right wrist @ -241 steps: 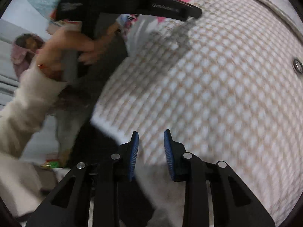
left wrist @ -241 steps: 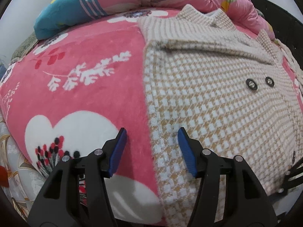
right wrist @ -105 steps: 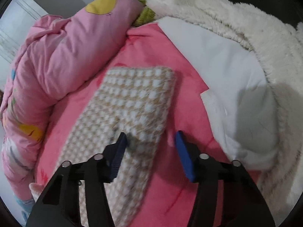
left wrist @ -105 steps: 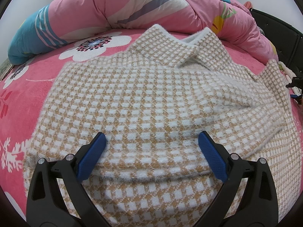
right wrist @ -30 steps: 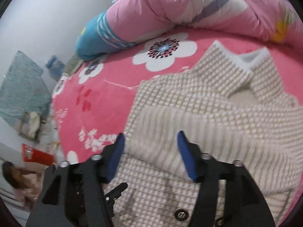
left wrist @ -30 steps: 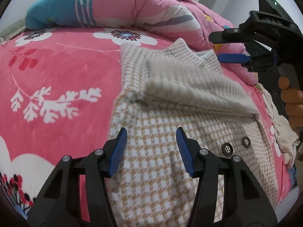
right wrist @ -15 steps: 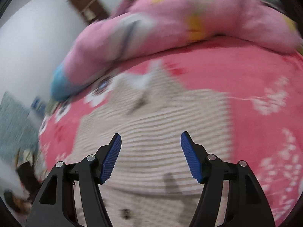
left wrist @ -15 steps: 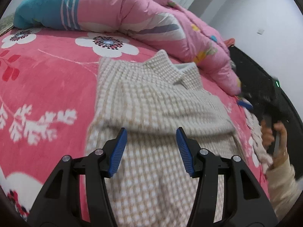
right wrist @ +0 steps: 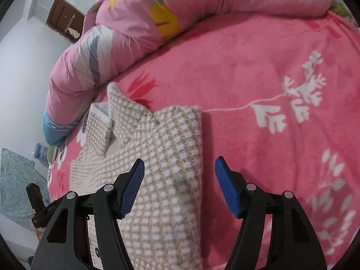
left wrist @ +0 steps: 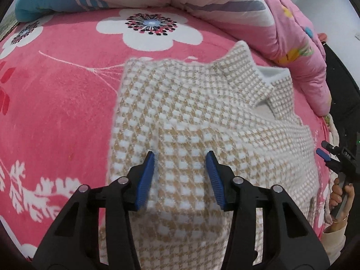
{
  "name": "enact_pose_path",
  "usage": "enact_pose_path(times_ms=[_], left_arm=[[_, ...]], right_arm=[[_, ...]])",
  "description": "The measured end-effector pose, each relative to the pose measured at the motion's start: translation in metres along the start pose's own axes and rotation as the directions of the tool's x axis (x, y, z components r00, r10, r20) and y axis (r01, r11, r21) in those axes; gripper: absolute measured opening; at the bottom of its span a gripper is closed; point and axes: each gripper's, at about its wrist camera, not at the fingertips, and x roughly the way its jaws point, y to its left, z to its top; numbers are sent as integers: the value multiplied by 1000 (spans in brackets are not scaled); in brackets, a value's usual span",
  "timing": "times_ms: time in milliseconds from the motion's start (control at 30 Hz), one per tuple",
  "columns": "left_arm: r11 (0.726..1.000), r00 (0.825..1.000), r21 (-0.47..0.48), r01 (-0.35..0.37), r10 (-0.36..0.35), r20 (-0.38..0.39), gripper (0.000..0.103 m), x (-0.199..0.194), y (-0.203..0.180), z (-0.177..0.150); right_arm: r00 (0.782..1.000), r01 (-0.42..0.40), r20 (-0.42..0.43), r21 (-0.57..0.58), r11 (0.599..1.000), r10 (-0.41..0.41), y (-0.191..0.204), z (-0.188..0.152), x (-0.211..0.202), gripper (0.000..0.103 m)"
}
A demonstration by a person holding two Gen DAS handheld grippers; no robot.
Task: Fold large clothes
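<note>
Left hand-held gripper (left wrist: 180,177) hangs over the fuzzy tan-and-white checked coat (left wrist: 202,121). Its blue pads have just been closing a little, but they stand apart with nothing pinched; the coat only lies below them. The coat lies flat on the pink flowered bed blanket (left wrist: 56,103), with its collar toward the puffy pink quilt (left wrist: 225,9) at the far edge of the bed. Its long way runs from the collar back toward both grippers. The right hand-held gripper (right wrist: 180,184) has its pads wide apart over the coat's folded right edge. I think that hand is nearer that edge.
</note>
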Motion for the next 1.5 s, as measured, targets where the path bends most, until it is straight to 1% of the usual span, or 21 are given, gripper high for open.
enact_pose_path(times_ms=[133, 167, 233, 300, 400, 433, 533, 600, 733, 800, 867, 933, 1000, 1100, 1167, 1233, 1333, 1367, 1400, 1467, 1500], left_arm=[[1000, 1000, 18, -25, 25, 7, 21, 0, -2, 1], [999, 1000, 30, -29, 29, 11, 18, -1, -2, 1], [998, 999, 53, -32, 31, 18, 12, -3, -5, 1], [997, 999, 66, -27, 26, 20, 11, -11, -14, 5], [990, 995, 139, -12, -2, 104, 10, -38, -40, 19], [986, 990, 169, -7, -17, 143, 10, -49, -50, 25], [958, 952, 281, -61, -29, 306, 10, -91, -85, 41], [957, 945, 281, -70, -27, 327, 10, -96, -89, 48], [948, 956, 261, -181, 108, 272, 10, -56, -66, 47], [938, 955, 260, -230, 165, 247, 11, -31, -48, 38], [936, 960, 249, -249, 205, 189, 11, 1, -25, 27], [956, 972, 204, -210, 181, 151, 12, 17, -4, 18], [967, 975, 180, -181, 152, 162, 16, 11, 0, 18], [978, 974, 139, -152, 124, 192, 16, -13, 4, 24], [979, 960, 158, -131, 85, 266, 16, -41, 0, 26], [978, 956, 193, -80, 21, 293, 16, -56, -9, 24], [968, 973, 249, 10, -67, 220, 16, -48, -30, 19], [965, 980, 263, 11, -63, 190, 16, -39, -36, 17], [961, 988, 277, -22, -21, 152, 17, -24, -39, 11], [954, 992, 276, -118, 103, 70, 19, 8, -33, 0], [962, 996, 260, -81, 68, 59, 20, 16, -23, -6]], right_arm=[[1000, 0, -9, -34, 999, 0, 4, 1, 11, 24], [1000, 3, -8, -42, 999, -4, 4, 0, 9, 21], [1000, 23, 5, -63, 998, -23, 4, -1, 9, 19], [1000, 19, 7, -60, 998, -19, 0, -1, 7, 19], [999, 26, 27, -49, 998, -25, -8, 0, -2, 19], [999, 25, 35, -44, 999, -23, -10, 1, -4, 19], [998, 20, 58, -29, 999, -18, -14, 4, -13, 19], [998, 21, 67, -24, 999, -20, -16, 5, -16, 19], [998, 33, 58, -25, 999, -31, -19, 2, -10, 19], [999, 38, 39, -21, 999, -37, -22, -2, -2, 19], [999, 39, 18, -19, 999, -39, -23, -6, 5, 19], [999, 50, 3, -30, 998, -50, -24, -9, 9, 19], [998, 65, 4, -56, 996, -64, -20, -10, 7, 19], [995, 74, 76, -141, 987, -64, 0, -10, -17, 19], [992, 56, 124, -222, 973, -28, 22, -12, -34, 19], [991, 29, 133, -315, 949, 14, 48, -18, -41, 19], [997, 22, 81, -426, 904, 15, 79, -34, -25, 19], [998, 37, 58, -444, 895, -13, 83, -38, -14, 19], [998, 60, 28, -452, 890, -52, 82, -43, -1, 19], [978, 156, -52, -459, 875, -201, 65, -54, 39, 19], [980, 135, -68, -460, 877, -187, 54, -60, 49, 19]])
